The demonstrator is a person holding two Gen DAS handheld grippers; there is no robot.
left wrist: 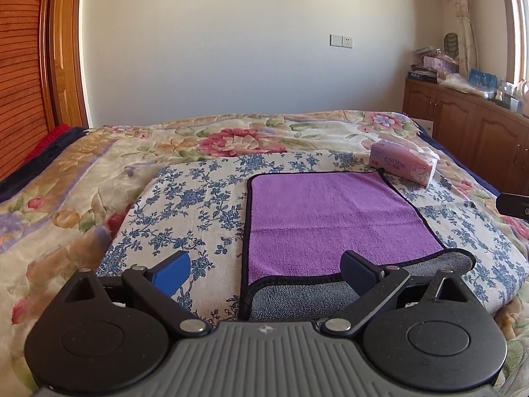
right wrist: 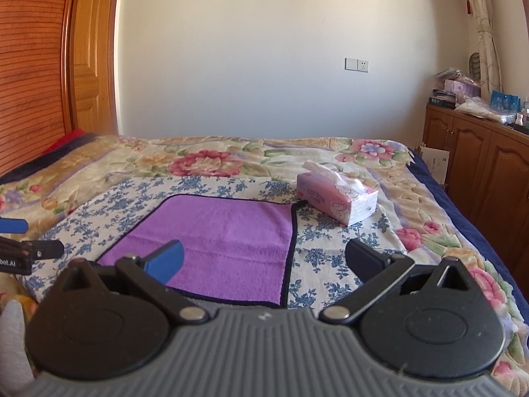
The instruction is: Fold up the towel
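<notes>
Towel [left wrist: 327, 218], purple w/ grey underside, lies flat on blue-floral cloth [left wrist: 185, 205] atop bed, near edge curled over. Left gripper [left wrist: 264, 274] and right gripper [right wrist: 264, 261] hover at near corners, jaws spread, nothing held; likely poised to pinch. Tissue pack [right wrist: 337, 198] sits just beyond far corner.

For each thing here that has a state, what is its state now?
towel: lies flat on the bed, near edge turned up, grey side showing
tissue pack: open, a tissue sticks out
left gripper: open, holds nothing
right gripper: open, holds nothing
cabinet: doors shut
</notes>
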